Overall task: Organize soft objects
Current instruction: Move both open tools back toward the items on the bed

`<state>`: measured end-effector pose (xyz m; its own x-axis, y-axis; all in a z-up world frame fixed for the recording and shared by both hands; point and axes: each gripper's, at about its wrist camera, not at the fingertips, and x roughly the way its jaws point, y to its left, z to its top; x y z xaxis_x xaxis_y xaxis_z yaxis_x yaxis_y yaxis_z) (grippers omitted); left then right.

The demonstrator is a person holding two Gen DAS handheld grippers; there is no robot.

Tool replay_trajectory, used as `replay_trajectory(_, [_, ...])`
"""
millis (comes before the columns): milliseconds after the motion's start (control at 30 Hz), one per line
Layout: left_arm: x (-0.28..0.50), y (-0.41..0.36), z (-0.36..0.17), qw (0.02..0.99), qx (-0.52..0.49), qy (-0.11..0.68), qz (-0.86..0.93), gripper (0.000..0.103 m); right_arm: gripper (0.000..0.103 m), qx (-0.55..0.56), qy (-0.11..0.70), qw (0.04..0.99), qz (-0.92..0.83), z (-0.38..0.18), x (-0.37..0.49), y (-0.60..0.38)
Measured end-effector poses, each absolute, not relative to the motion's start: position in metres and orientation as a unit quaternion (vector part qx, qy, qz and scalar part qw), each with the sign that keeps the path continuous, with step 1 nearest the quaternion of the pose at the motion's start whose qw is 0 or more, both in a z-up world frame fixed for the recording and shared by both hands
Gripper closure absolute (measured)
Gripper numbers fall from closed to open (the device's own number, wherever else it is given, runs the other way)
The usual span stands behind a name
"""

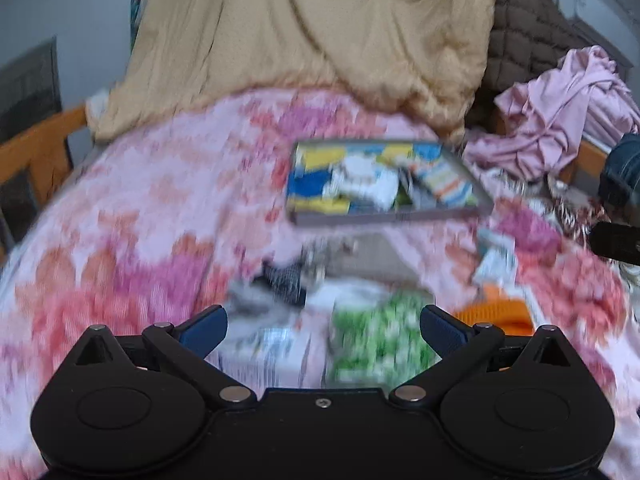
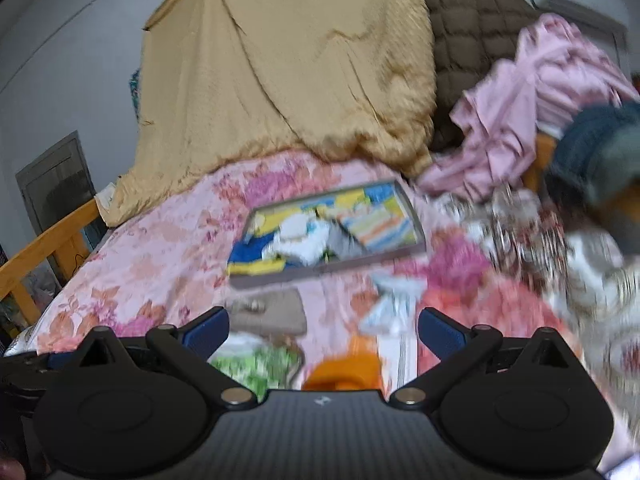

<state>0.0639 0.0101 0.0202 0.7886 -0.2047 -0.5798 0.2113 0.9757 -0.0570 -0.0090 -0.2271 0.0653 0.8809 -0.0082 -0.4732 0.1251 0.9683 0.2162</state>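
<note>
A grey shallow box (image 1: 474, 213) (image 2: 240, 280) filled with folded blue, yellow, white and striped socks lies on the pink floral bedspread (image 1: 140, 208) (image 2: 160, 248). Loose soft items are scattered in front of it: a green-and-white piece (image 1: 376, 340) (image 2: 256, 364), an orange piece (image 1: 496, 312) (image 2: 344, 368), a dark sock (image 1: 286, 280), a white-blue piece (image 1: 494, 260) (image 2: 394, 308) and a flat grey piece (image 2: 268, 312). My left gripper (image 1: 322, 328) hangs open above the green piece, holding nothing. My right gripper (image 2: 323, 330) is open above the orange piece, with nothing held. Both views are blurred.
A tan quilt (image 1: 312, 40) (image 2: 288, 64) and a brown quilted cover (image 1: 524, 28) (image 2: 472, 20) are heaped at the back. Pink clothes (image 1: 560, 112) (image 2: 536, 112) lie at the right. A wooden bed rail (image 1: 36, 148) (image 2: 44, 240) runs along the left.
</note>
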Motion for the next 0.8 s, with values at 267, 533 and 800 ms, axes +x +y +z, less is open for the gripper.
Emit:
replay_trajectory(267, [0.052, 0.040, 0.006, 0.944, 0.009, 0.323, -0.066, 0.001, 0.000, 0.107, 0.236, 0.965, -0.031, 0.066, -0.015, -0.218])
replay_trajectory(533, [0.076, 0.043, 0.002, 0.947, 0.024, 0.313, -0.059, 0.001, 0.000, 0.106, 0.242, 0.964, -0.030, 0.065, -0.008, -0.213])
replay_trajectory(800, [0.124, 0.036, -0.015, 0.947, 0.063, 0.309, -0.066, 0.001, 0.000, 0.098, 0.249, 0.962, -0.047, 0.061, 0.001, -0.215])
